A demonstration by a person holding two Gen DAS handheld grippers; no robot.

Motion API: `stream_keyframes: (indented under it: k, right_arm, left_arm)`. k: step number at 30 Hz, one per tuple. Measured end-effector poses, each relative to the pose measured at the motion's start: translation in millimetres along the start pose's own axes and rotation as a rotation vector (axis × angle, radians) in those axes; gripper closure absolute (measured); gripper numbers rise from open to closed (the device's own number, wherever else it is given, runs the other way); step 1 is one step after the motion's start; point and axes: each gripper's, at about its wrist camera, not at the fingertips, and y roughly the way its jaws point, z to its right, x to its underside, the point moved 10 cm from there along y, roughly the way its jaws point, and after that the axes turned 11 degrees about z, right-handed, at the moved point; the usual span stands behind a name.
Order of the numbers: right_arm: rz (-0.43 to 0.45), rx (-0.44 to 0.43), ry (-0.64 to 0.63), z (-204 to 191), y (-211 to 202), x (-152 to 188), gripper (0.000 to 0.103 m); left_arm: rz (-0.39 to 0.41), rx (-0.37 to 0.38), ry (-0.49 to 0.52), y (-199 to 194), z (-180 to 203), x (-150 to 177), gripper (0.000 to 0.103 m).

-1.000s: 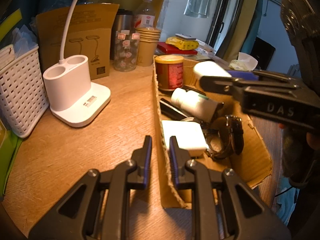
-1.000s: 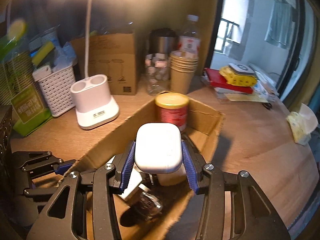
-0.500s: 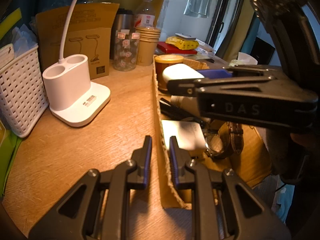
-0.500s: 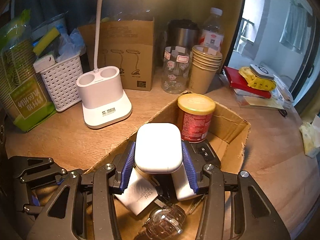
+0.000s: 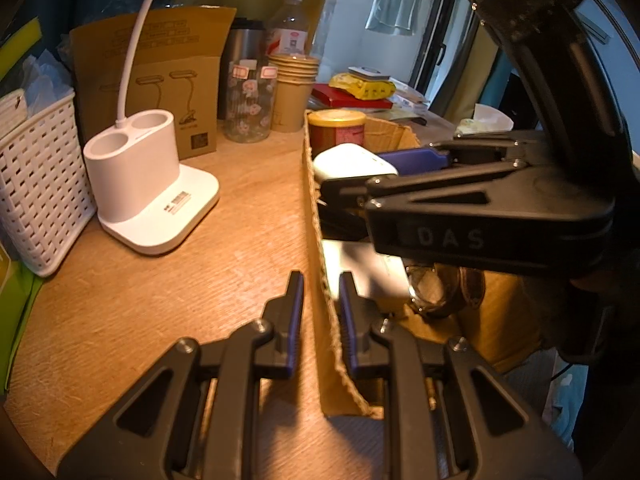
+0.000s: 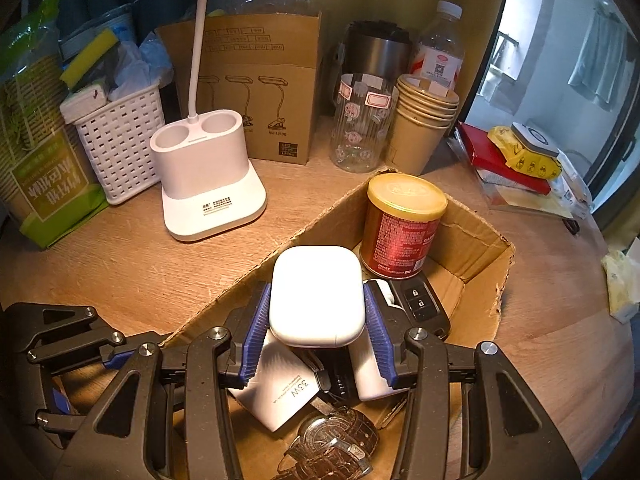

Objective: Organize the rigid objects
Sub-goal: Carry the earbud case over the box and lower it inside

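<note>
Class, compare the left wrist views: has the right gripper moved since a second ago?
Yes. The right gripper, shut on the white case, has moved leftward across the cardboard box, now covering the red can partly.

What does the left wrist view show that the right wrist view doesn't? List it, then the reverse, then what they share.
Only the left wrist view: the left tongs straddling the cardboard box's near wall, and the right tongs from the side.

Only the right wrist view: the car key, the green packet, and the right tongs shut on the white case.

Both: the red can, lamp base, white basket, paper cups and watch.
</note>
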Motion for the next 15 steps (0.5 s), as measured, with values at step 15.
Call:
stream_keyframes:
  k: [15]
  right_arm:
    - [-0.051, -0.007, 0.009, -0.4, 6.1, 5.6, 0.049]
  left_arm:
    - [-0.001, -0.002, 0.0, 0.1, 0.5, 0.2, 0.084]
